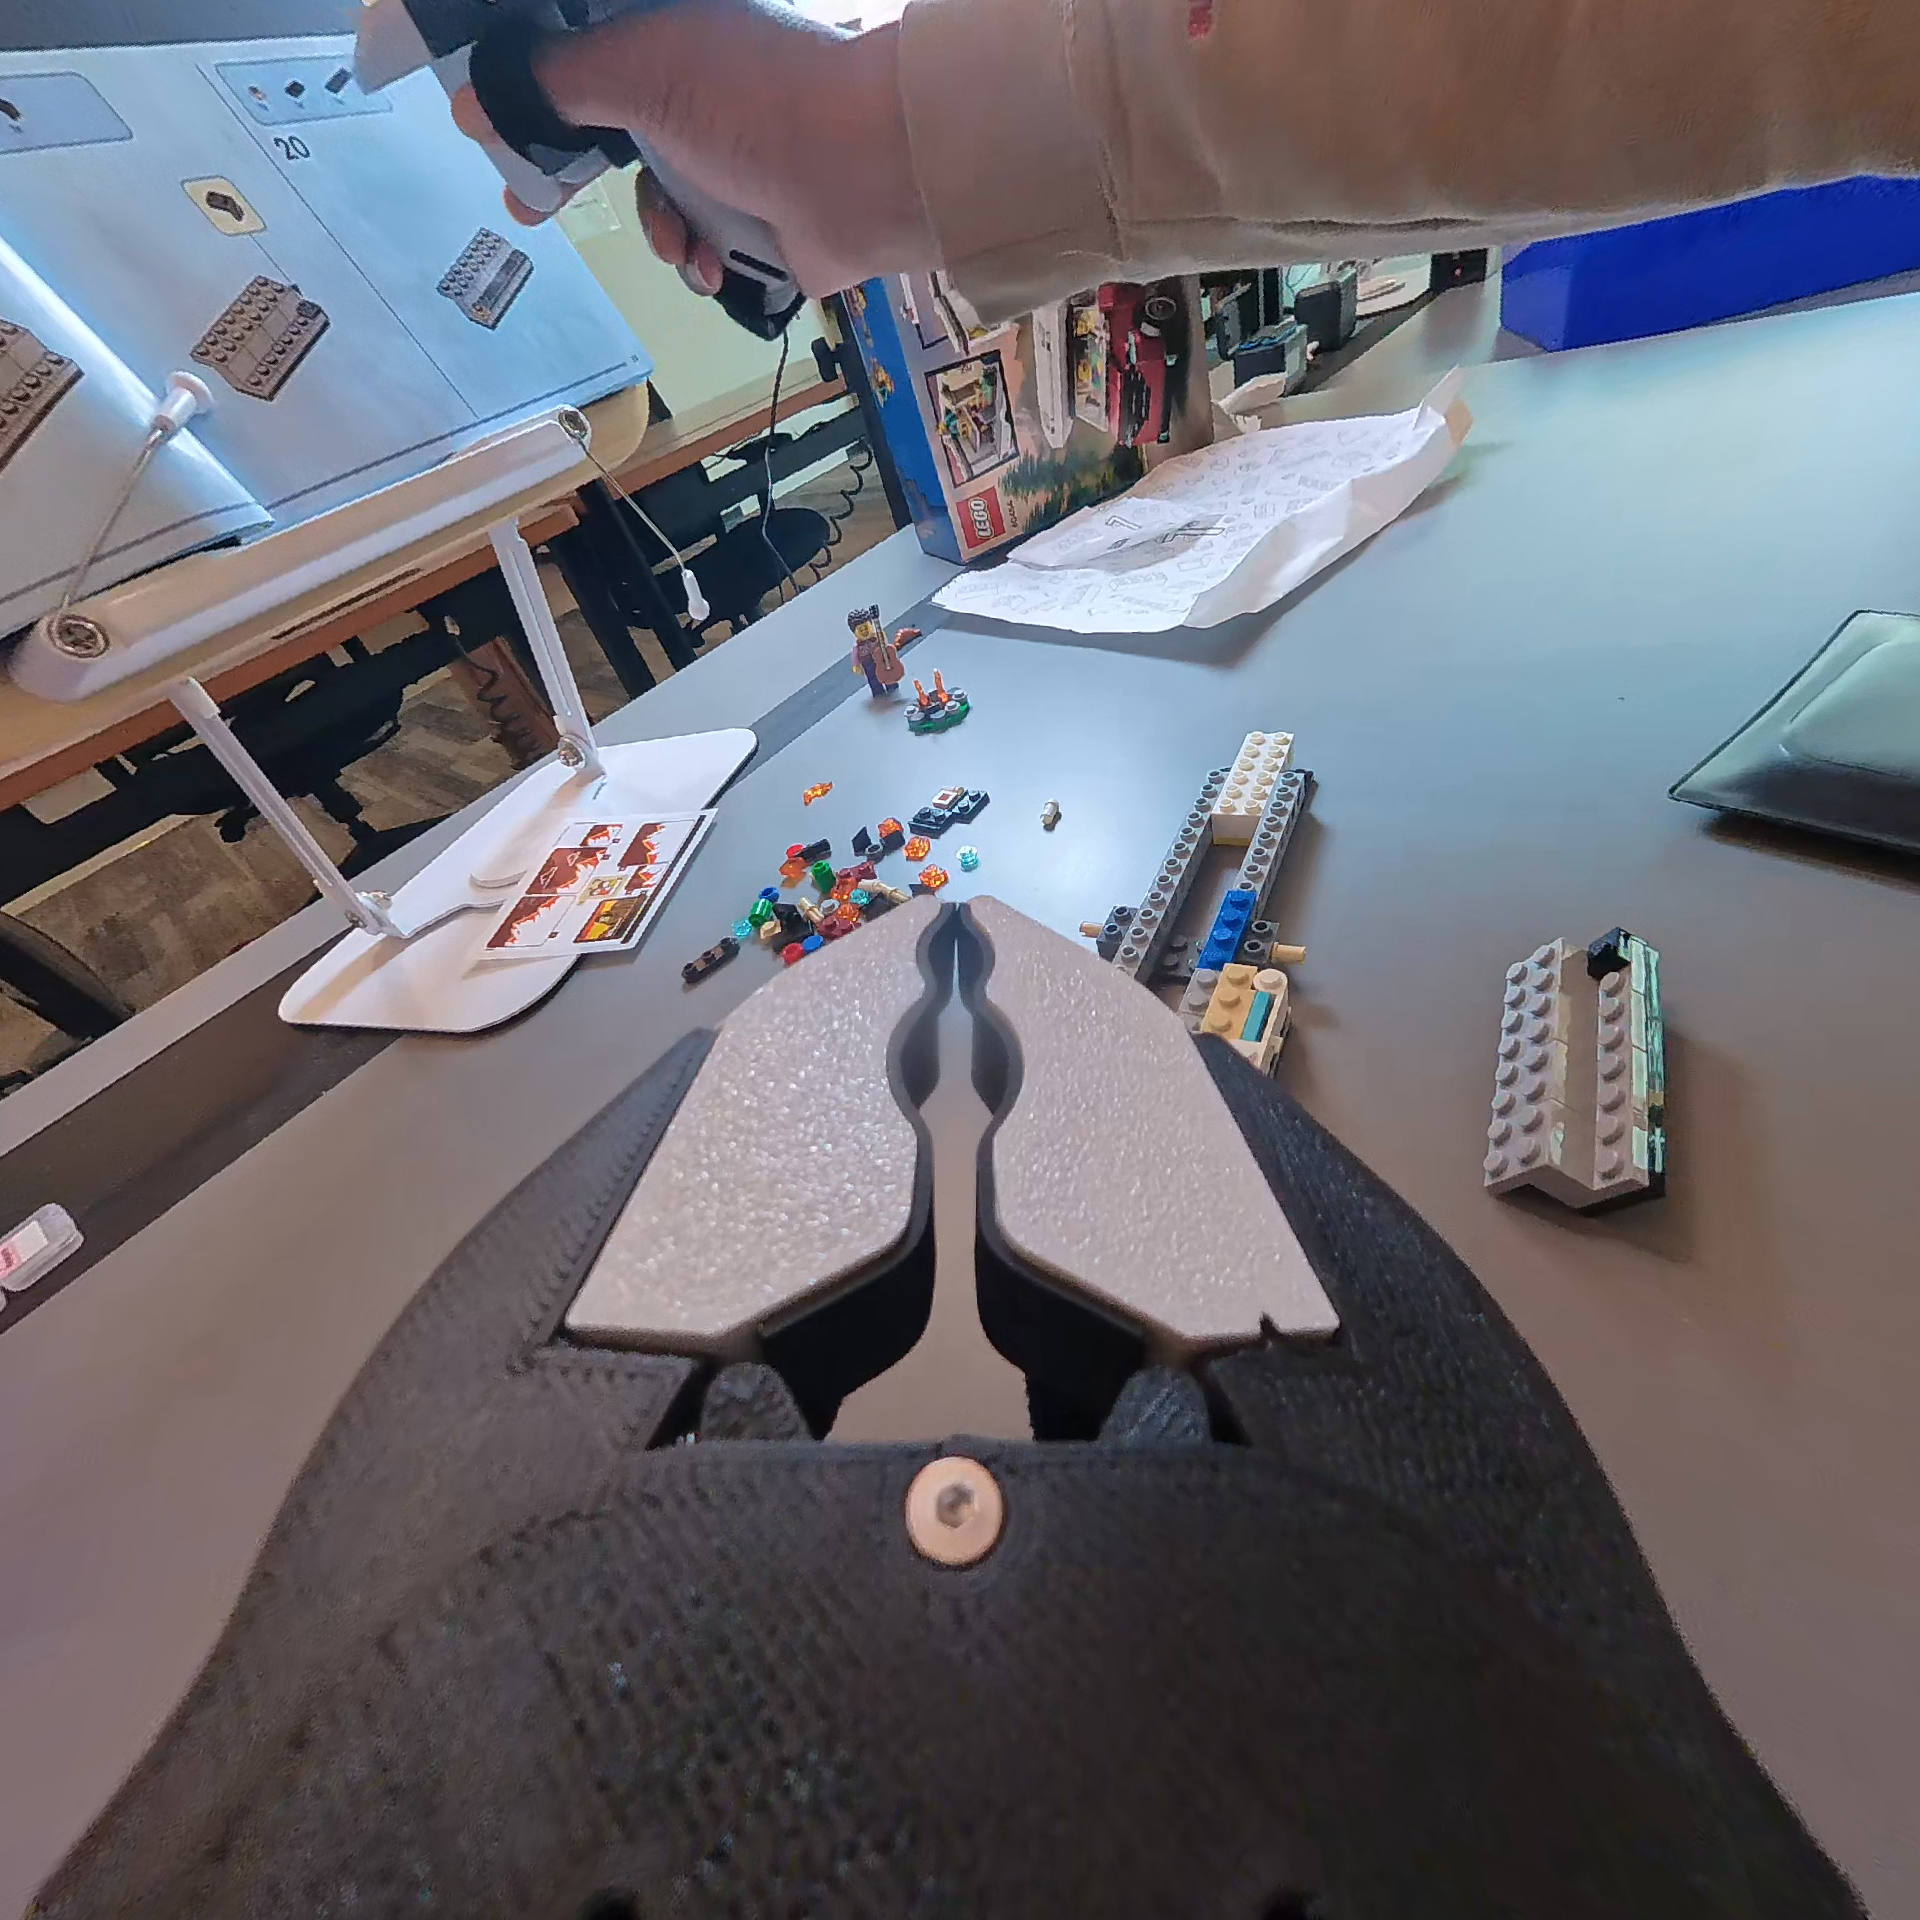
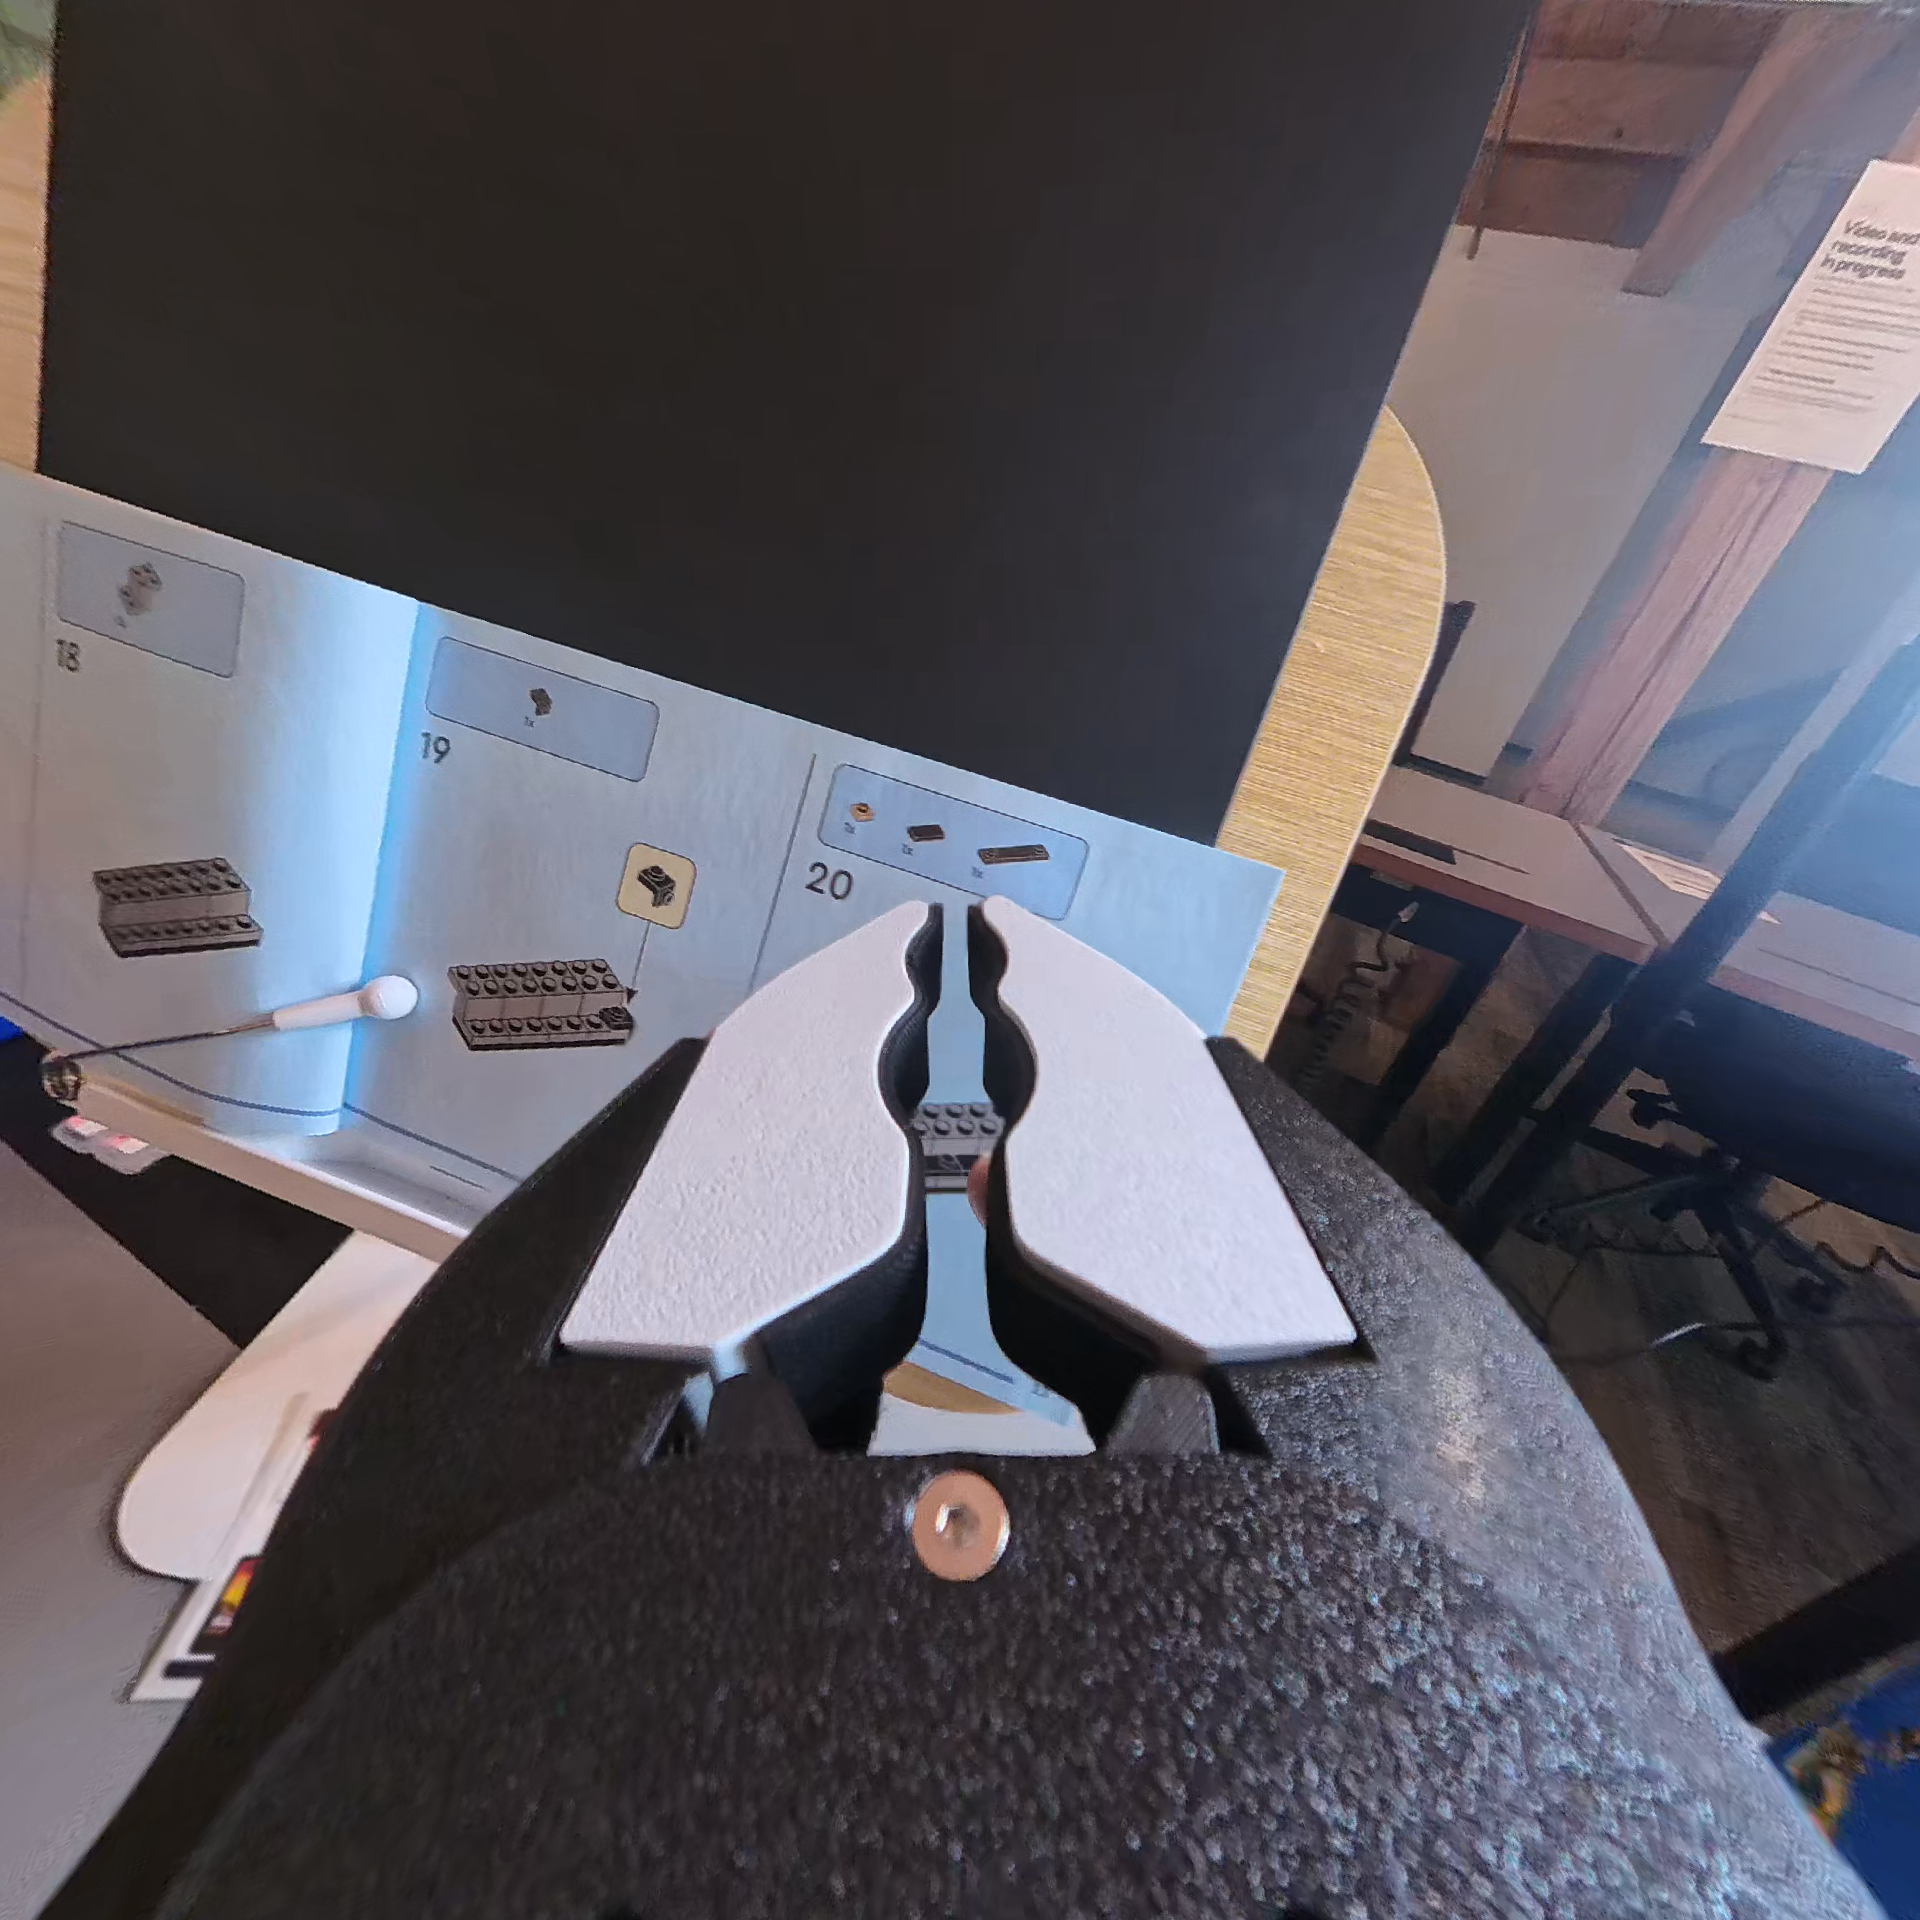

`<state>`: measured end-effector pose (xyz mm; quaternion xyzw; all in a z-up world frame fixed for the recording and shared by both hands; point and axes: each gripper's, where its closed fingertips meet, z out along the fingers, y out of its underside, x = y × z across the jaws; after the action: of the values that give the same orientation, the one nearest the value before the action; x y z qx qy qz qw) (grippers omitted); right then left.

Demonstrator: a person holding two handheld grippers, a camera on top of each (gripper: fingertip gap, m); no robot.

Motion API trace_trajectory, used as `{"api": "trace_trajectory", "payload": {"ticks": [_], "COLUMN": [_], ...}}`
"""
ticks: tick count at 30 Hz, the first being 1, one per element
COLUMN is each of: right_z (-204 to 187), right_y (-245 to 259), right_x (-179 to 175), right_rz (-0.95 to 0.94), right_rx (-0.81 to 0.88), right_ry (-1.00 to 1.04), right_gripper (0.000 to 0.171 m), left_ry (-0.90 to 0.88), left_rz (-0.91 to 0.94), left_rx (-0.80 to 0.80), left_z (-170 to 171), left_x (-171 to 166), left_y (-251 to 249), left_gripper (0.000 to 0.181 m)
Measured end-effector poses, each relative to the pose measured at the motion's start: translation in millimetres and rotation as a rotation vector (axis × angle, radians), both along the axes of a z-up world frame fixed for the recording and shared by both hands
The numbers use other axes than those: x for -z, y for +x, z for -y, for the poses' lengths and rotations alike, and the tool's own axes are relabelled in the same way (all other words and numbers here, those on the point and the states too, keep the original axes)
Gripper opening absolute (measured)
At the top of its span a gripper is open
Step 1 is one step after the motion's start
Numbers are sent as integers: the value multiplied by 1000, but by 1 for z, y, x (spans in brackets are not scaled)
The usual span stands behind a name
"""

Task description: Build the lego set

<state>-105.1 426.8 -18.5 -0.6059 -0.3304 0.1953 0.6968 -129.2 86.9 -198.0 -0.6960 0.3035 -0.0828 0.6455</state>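
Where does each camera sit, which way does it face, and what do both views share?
Left wrist view: on the left gripper, above the grey table, facing the loose bricks; its fingers and the person's right hand show.
Right wrist view: on the right gripper, raised, facing the instruction booklet; only its fingers show.
Shared: the booklet on its white stand.

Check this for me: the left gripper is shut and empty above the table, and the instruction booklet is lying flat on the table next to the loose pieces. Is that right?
Not quite. The instruction booklet is not flat on the table; it is propped on a white stand, as the left wrist view shows. The left gripper is shut and empty near the loose pieces.
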Motion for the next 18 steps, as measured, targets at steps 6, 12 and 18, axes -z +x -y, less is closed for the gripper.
{"api": "trace_trajectory", "payload": {"ticks": [6,12,18], "right_z": [28,147,245], "right_y": [11,34,102], "right_x": [6,29,63], "right_rz": [46,19,-77], "right_rx": [-87,-377,-447], "right_ry": [48,2,-114], "right_gripper": [8,13,13], "left_ry": [-1,-29,-33], "left_rz": [-2,22,-17], "left_rx": [-14,-45,-55], "left_z": [-1,-2,-2], "left_x": [-1,-1,3], "left_y": [-3,-7,-4], "left_gripper": [0,0,0]}}
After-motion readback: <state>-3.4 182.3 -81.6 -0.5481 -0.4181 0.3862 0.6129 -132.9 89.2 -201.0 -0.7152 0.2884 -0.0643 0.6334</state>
